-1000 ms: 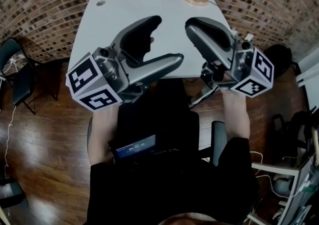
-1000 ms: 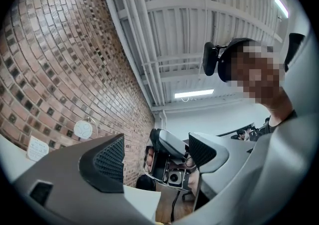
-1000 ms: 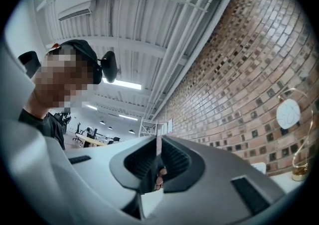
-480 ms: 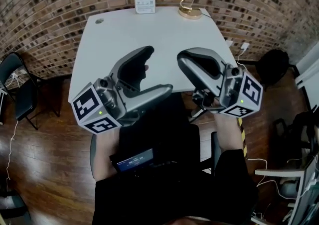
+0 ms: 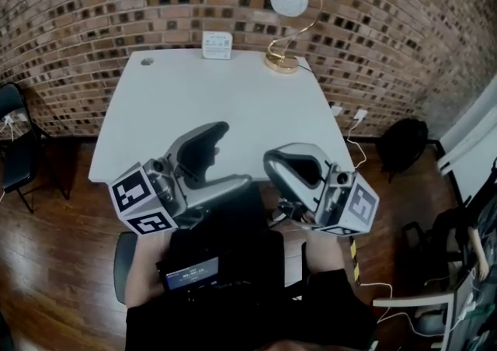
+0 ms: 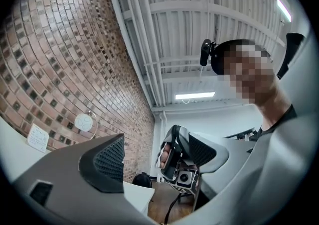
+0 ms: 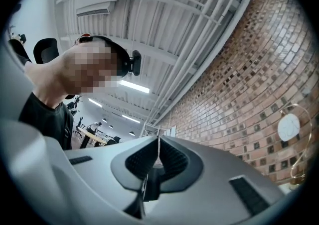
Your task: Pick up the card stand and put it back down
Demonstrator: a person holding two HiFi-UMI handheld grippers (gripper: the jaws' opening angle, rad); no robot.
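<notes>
Head view, seated position at a white desk [image 5: 233, 101] set against a brick wall [image 5: 116, 0].

- Card stand [image 5: 217, 44]: small, white, upright at the desk's far edge, touching neither gripper and well apart from both.
- Lamp [image 5: 281, 62]: gold base and curved stem with a white globe, just right of the card stand.
- Left gripper [image 5: 233, 154]: held over the near edge of the desk and tilted upward. Jaws are wide apart with nothing between the pads; the left gripper view shows only the room and the other gripper through the gap.
- Right gripper [image 5: 270, 163]: held beside the left one at the near edge and also tilted upward. Jaws have just been closing; the right gripper view shows the ribbed pads meeting, with nothing held.
- Black chair [image 5: 12, 147]: on the wooden floor [image 5: 54, 264], left of the desk.
</notes>
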